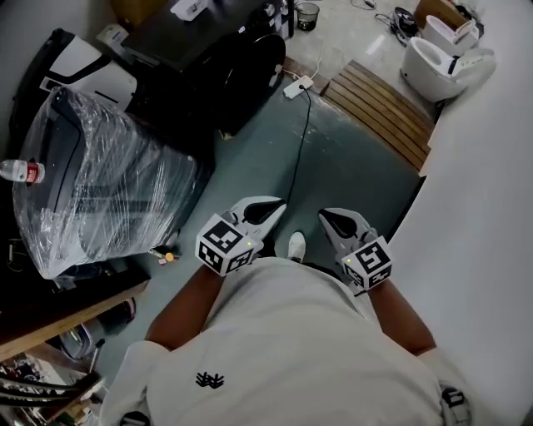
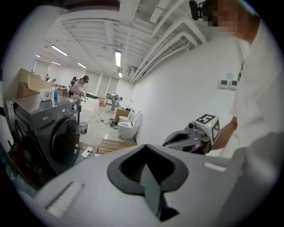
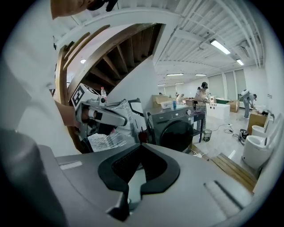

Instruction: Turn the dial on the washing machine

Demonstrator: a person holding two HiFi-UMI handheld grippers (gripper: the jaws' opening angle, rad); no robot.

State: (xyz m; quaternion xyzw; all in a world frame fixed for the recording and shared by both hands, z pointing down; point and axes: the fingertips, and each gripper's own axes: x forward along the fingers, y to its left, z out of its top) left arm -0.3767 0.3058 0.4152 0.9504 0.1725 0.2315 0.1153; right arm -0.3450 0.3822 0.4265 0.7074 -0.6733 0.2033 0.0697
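A small bucket (image 1: 307,14) stands on the floor by the far side of the washing machine (image 1: 218,62); its contents cannot be made out. A white box (image 2: 46,93) and a blue bottle (image 2: 55,94) sit on the machine's top.

The machine stands far ahead and to the left of both grippers, well apart from them, with a black cable (image 1: 298,158) on the floor between. It is a dark grey front-loader with a round door. Its dial (image 3: 189,112) is a small round knob at the upper right of the front.

The left gripper (image 1: 271,210) and right gripper (image 1: 329,218) are side by side near the person's chest, each with its jaws closed together on nothing.
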